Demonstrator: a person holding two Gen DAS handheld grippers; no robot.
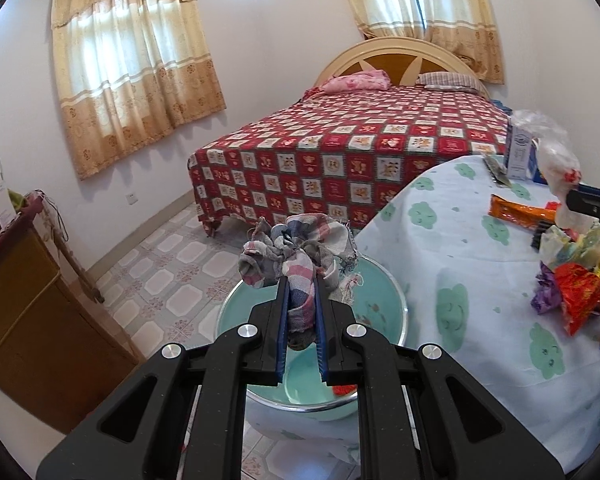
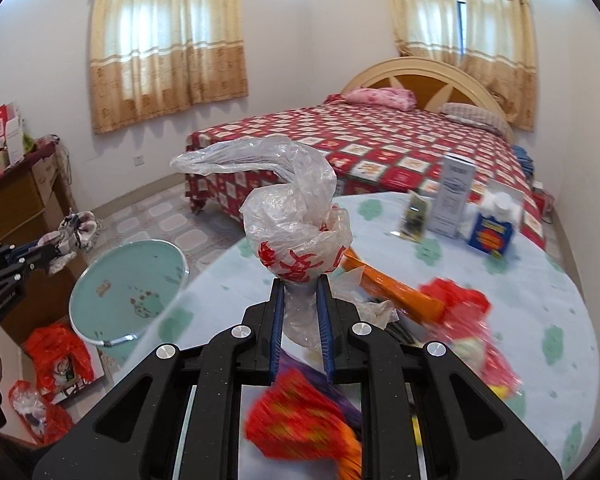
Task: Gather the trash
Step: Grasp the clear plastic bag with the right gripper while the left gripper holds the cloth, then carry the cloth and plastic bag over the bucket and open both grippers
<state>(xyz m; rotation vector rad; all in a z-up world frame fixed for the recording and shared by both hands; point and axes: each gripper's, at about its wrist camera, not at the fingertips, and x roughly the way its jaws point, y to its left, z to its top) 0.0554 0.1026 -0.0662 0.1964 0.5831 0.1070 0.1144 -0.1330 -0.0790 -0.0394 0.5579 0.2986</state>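
Note:
My left gripper [image 1: 301, 280] is shut on a crumpled plaid cloth [image 1: 296, 252] and holds it above a teal basin [image 1: 384, 300] beside the table. It also shows at the left of the right wrist view [image 2: 56, 254]. My right gripper [image 2: 301, 284] is shut on a clear plastic bag with red print [image 2: 296, 216], held above the table [image 2: 540, 320]. In the left wrist view that bag [image 1: 560, 168] hangs at the right edge. Colourful wrappers [image 1: 576, 284] and an orange packet [image 2: 400, 292] lie on the cloth-covered table.
A white carton [image 2: 454, 200] and a blue-and-yellow box [image 2: 492, 236] stand at the table's far side. A bed [image 1: 360, 148] with a red checked cover lies behind. A wooden cabinet [image 1: 24, 300] stands at left. Red bags [image 2: 56, 356] lie on the floor.

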